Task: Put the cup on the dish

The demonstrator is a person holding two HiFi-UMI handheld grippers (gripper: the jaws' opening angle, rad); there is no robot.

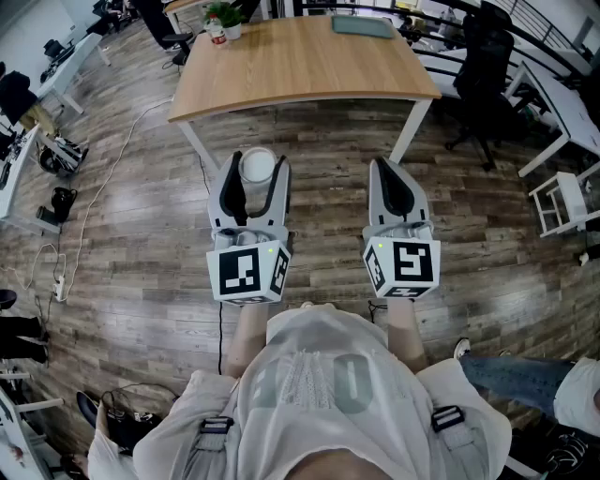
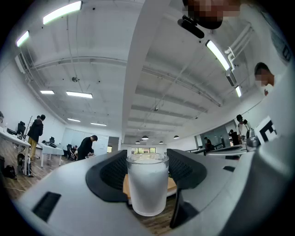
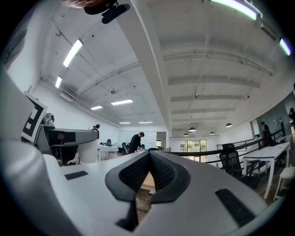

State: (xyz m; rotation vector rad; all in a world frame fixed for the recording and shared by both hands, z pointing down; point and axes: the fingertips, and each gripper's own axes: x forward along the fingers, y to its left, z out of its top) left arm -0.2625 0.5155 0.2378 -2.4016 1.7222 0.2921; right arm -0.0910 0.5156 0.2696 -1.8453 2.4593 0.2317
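Observation:
A frosted glass cup (image 1: 257, 169) stands upright between the jaws of my left gripper (image 1: 255, 174), held in the air above the wood floor. In the left gripper view the cup (image 2: 147, 184) fills the gap and both black pads (image 2: 112, 171) press on its sides. My right gripper (image 1: 387, 171) is level with the left one, its jaws shut together with nothing between them; its own view shows the pads (image 3: 159, 171) meeting at the tip. A flat grey-green dish (image 1: 362, 26) lies at the far side of the wooden table (image 1: 300, 66) ahead.
A small potted plant (image 1: 226, 19) and a red-labelled bottle (image 1: 217, 31) stand on the table's far left corner. Black office chairs (image 1: 487, 66) are to the right, white desks on both sides. A white cable (image 1: 103, 187) runs over the floor at left.

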